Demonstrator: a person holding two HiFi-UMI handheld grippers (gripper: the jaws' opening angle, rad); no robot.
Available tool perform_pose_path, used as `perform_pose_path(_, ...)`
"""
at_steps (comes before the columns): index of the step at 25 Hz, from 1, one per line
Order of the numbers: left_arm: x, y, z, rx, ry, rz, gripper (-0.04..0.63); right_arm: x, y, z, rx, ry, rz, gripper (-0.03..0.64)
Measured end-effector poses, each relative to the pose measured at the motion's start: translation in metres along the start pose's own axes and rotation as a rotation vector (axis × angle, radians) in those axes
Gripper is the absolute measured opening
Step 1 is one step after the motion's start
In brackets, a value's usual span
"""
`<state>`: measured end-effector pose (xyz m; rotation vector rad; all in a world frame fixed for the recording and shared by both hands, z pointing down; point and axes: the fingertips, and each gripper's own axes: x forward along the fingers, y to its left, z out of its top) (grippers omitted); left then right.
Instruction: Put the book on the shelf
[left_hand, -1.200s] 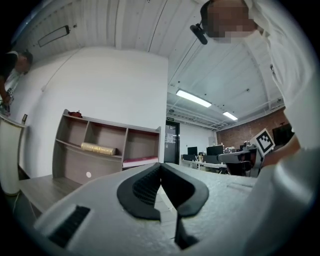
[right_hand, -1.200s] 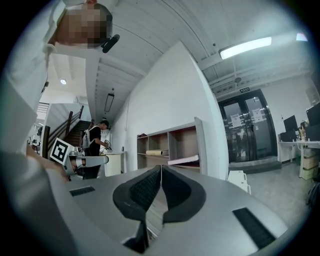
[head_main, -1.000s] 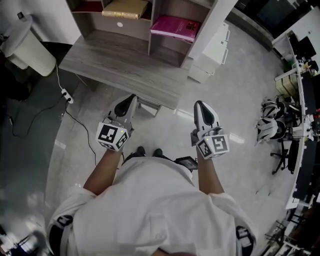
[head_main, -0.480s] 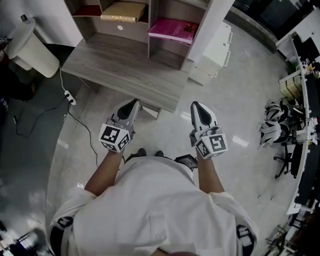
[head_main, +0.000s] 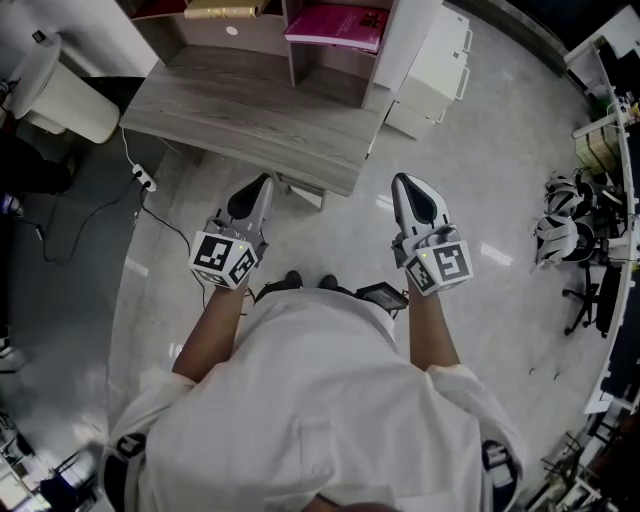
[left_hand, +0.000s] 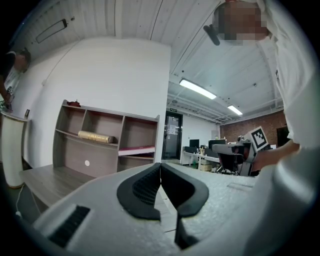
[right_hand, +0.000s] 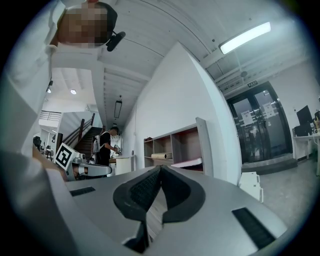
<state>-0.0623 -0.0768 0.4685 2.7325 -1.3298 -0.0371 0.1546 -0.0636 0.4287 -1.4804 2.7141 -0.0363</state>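
A pink book (head_main: 335, 22) lies flat in a compartment of the wooden shelf (head_main: 291, 35) at the back of a grey wooden desk (head_main: 250, 110). A tan book (head_main: 225, 10) lies in the compartment to its left. Both books also show in the left gripper view, tan book (left_hand: 96, 136) and pink book (left_hand: 136, 149). My left gripper (head_main: 262, 182) and right gripper (head_main: 403, 180) are held level over the floor, short of the desk's front edge. Both are shut with nothing between the jaws, as the left gripper (left_hand: 160, 165) and right gripper (right_hand: 161, 167) show in their own views.
A white bin (head_main: 65, 95) stands left of the desk, with a power strip and cable (head_main: 140, 180) on the floor. A white drawer cabinet (head_main: 435, 70) stands right of the shelf. Office chairs (head_main: 560, 230) crowd the far right. A person (right_hand: 105, 145) stands in the distance.
Both grippers have shifted a little and spread slightly apart. The desk and shelf sit higher in the head view. The jaws stay shut and empty.
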Motion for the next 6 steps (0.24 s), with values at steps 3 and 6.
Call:
perform_pose_path(3,0.004,-0.011,0.001,0.007,0.002,-0.017,0.017,-0.006,-0.005,-0.002,0.010,0.000,0.007,0.015)
perform_pose_path(6,0.007,-0.022,0.002,0.013,0.000,-0.028,0.017,-0.013,-0.011,-0.003,0.015,-0.002,0.010,0.015)
